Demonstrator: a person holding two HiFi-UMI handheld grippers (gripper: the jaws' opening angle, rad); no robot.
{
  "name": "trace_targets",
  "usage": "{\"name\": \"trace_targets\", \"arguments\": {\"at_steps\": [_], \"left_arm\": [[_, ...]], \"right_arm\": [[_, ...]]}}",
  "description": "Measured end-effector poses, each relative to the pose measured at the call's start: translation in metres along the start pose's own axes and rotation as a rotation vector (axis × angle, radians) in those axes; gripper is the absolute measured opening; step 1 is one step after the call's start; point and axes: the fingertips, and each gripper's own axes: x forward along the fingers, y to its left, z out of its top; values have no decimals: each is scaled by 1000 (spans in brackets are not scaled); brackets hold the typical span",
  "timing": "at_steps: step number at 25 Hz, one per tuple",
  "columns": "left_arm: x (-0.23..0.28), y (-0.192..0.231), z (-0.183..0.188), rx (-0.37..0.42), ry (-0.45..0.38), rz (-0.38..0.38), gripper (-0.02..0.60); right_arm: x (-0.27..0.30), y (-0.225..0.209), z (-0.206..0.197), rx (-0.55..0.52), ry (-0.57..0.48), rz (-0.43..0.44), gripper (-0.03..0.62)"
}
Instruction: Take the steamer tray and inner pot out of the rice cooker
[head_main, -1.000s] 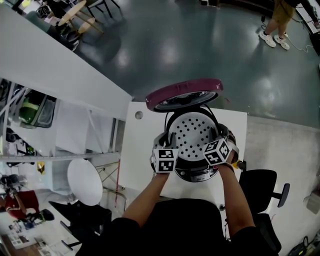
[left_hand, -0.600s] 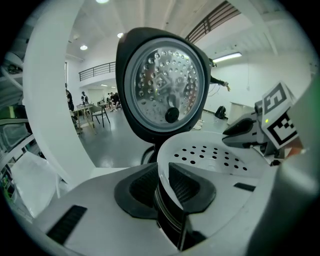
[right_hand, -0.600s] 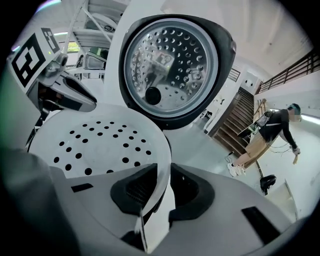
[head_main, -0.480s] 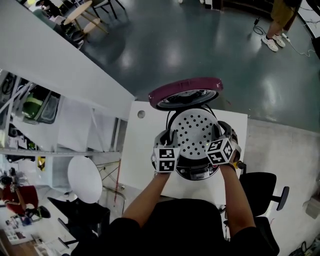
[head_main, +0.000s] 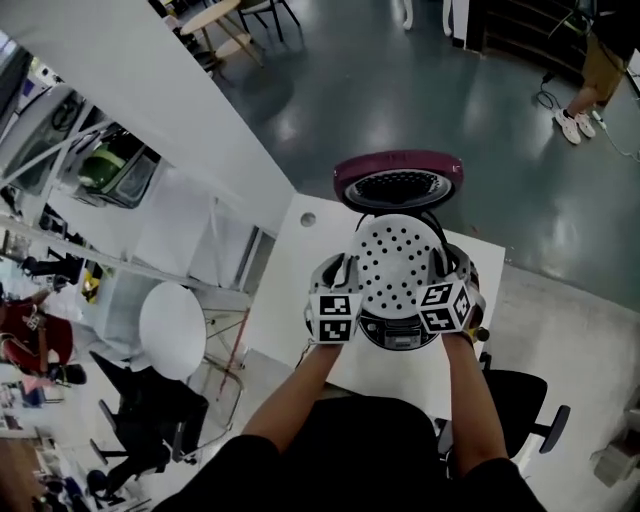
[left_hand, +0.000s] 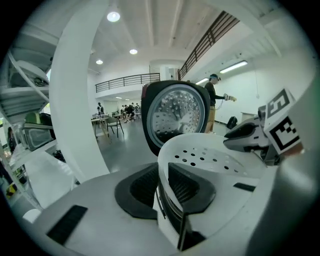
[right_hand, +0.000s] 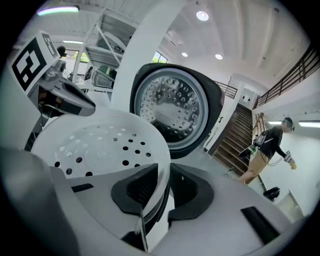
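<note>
The left hand-held gripper (left_hand: 162, 187) and the right hand-held gripper (right_hand: 160, 192), whose jaws had just been closing, each clenched the steamer tray (head_main: 398, 262) by its rim, above the open rice cooker (head_main: 400, 338) on the surface (head_main: 300, 285).

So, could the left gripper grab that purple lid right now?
Probably not yet: the left gripper is shut on the rim of the steamer tray, so it is busy. The lid stands open beyond the tray; with the tray set down, the way looks free.
</note>
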Motion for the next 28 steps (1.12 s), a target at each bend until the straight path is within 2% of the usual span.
{"name": "trace_targets", "arguments": {"at_steps": [6, 12, 18, 28], "left_arm": [[-50, 38, 7, -22, -57, 103, 54], [-85, 80, -7, -81, -74, 172, 45], [-94, 117, -37, -160, -66, 190, 43], [-88, 217, -78, -216, -17, 158, 43]], "right_arm": [[-19, 34, 42, -6, -114, 51, 66], [-23, 83, 65, -19, -143, 107, 67], [-14, 121, 84, -50, -134, 149, 66], [24, 207, 131, -42, -58, 157, 58]]}}
